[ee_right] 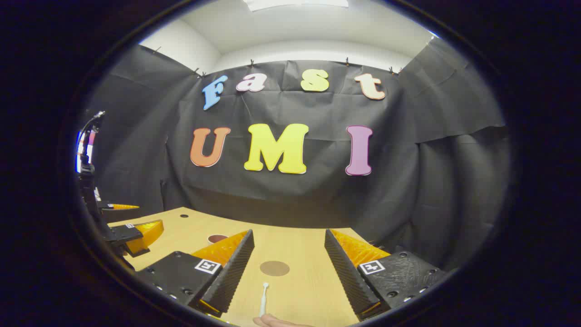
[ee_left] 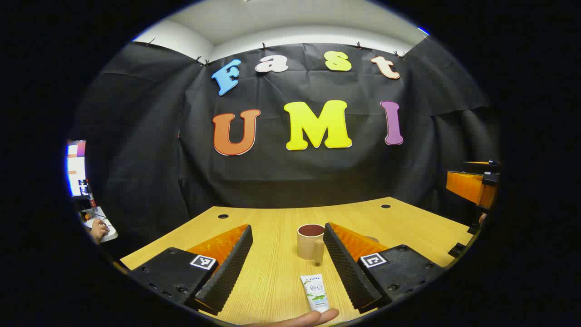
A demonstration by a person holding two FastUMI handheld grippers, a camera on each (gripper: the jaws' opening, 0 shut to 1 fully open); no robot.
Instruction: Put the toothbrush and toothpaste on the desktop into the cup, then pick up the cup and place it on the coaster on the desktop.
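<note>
In the left gripper view, the left hand-held gripper (ee_left: 288, 268) hangs above a pale wood-grain tabletop (ee_left: 272, 277) with its two wedge-shaped fingers spread wide and gripping nothing; their inner faces are ribbed like a saw edge. Between the fingers, toward the far end, stands the cup (ee_left: 311, 241), a beige cylinder with a smooth matte wall, a dark reddish inside and a small handle facing the camera. It sits upright, close to the right finger. Nearer the camera lies the toothpaste (ee_left: 316, 293), a short flat white tube with green leaf print, lying along the grain and well apart from the cup. A fingertip (ee_left: 313, 317) shows at the bottom edge, at the tube's near end. Two small round holes (ee_left: 223, 216) are cut in the tabletop near its back edge. At the far right, the other gripper's finger juts in.

In the right gripper view, the right hand-held gripper (ee_right: 289, 268) is likewise spread open and empty over the same wood surface. Between its fingers lies the coaster (ee_right: 274, 268), a thin flat brown disc. Nearer the camera lies the toothbrush (ee_right: 263, 299), a slim white stick with a small rounded end pointing toward the coaster, apart from it. A hand (ee_right: 277, 321) shows at the bottom edge by the brush's near end. The cup's rim peeks out behind the left finger.
</note>
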